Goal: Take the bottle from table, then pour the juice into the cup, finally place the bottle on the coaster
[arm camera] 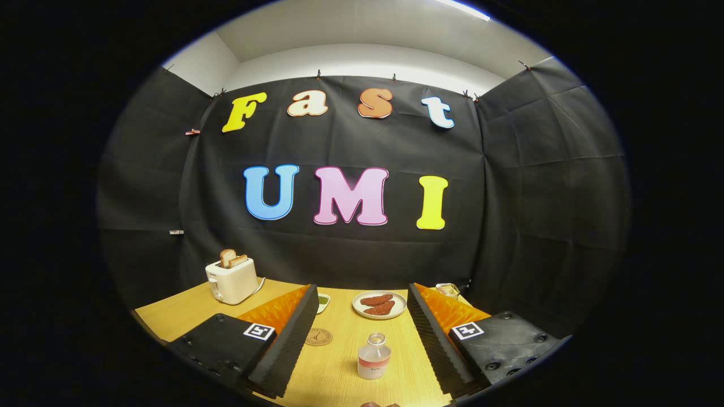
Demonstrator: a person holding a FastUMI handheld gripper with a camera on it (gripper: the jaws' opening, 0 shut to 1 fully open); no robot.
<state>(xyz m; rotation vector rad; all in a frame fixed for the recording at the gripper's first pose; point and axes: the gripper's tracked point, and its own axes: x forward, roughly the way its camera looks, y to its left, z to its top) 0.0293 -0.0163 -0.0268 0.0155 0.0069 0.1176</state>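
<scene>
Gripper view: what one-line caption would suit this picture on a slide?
Open gripper hovers over the table, small bottle between its fingers, coaster, plate and toaster beyond.

The bottle [374,357] label and coaster [319,337] emblem seem too small to read.

The gripper [362,339], low in the frame, has two ridged jaws set wide apart, each backed by a dark housing with round screws and a square black-and-white marker tag.
</scene>
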